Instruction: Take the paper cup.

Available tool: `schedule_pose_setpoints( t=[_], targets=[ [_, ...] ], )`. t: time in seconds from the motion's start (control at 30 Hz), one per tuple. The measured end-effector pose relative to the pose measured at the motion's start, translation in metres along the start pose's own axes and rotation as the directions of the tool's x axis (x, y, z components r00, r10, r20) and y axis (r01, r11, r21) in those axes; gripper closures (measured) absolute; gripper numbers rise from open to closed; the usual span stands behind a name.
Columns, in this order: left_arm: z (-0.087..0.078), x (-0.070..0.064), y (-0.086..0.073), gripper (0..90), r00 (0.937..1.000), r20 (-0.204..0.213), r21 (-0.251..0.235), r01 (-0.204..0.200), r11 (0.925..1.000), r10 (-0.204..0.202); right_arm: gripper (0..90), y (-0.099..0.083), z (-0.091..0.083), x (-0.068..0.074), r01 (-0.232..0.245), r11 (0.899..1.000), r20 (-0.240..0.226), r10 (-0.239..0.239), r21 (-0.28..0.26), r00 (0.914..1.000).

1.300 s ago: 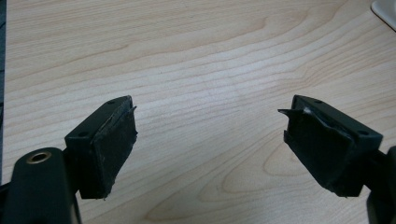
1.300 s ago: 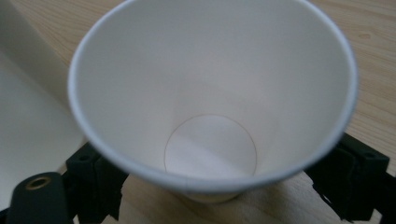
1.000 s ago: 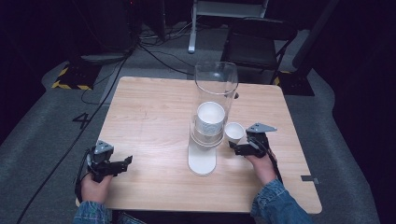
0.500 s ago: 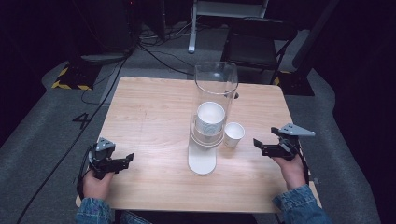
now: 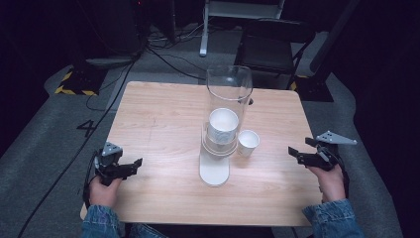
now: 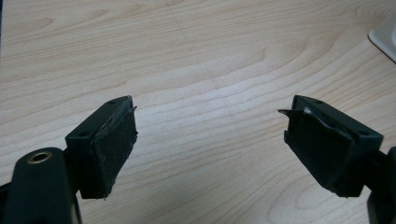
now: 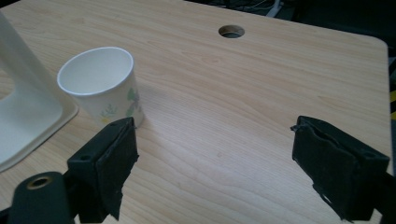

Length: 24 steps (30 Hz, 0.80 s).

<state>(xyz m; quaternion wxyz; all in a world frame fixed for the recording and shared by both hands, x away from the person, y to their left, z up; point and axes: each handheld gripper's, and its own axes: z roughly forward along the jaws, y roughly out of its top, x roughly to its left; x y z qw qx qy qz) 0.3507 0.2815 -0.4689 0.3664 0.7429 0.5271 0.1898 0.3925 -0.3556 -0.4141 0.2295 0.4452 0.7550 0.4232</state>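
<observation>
A small paper cup (image 5: 247, 143) stands upright on the tabletop (image 5: 163, 114), just right of the cup dispenser (image 5: 225, 119) — a clear tube on a white base with a stack of cups (image 5: 223, 126) inside. In the right gripper view the cup (image 7: 103, 85) shows a white inside and a faint green printed pattern too small to read; its lower edge is partly covered by one black jaw. The dispenser's white base (image 7: 28, 116) is cut off at the left edge of that view, and a round cable hole (image 7: 231, 31) lies at the far side of the tabletop.

The right hand-held gripper (image 5: 303, 154) hangs over the right edge of the tabletop, well apart from the cup, jaws spread wide and holding nothing. The left hand-held gripper (image 5: 130, 167) sits at the near left, also released — in its own view the jaws stand wide over bare wood, with a white corner of the dispenser base (image 6: 385, 37) cut off at the upper right. How many cups sit in the stack is hard to make out through the tube's glare.
</observation>
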Motion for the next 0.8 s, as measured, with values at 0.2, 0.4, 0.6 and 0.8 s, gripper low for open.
schedule_pose_setpoints(
  t=[0.2,0.4,0.6,0.8],
  targets=[
    [-0.002,0.003,0.000,16.7,0.9999,-0.011,-0.007,0.008,0.9999,-0.008,15.4,-0.006,-0.002,-0.014,-0.009,1.000,0.016,0.009,-0.010,0.9998],
    [-0.002,0.005,0.000,16.7,0.9997,-0.014,-0.012,0.019,0.9998,-0.019,15.4,-0.015,0.003,-0.024,-0.020,1.000,0.072,0.019,0.009,0.9972],
    [-0.002,0.004,0.000,16.7,0.9997,-0.016,-0.012,0.017,0.9998,-0.017,15.3,-0.020,0.007,-0.026,-0.025,1.000,0.093,0.025,0.003,0.9953],
    [-0.001,0.004,0.000,16.7,0.9998,-0.015,-0.013,0.014,0.9998,-0.014,15.4,-0.021,0.009,-0.024,-0.022,1.000,0.094,0.022,0.000,0.9953]
  ],
)
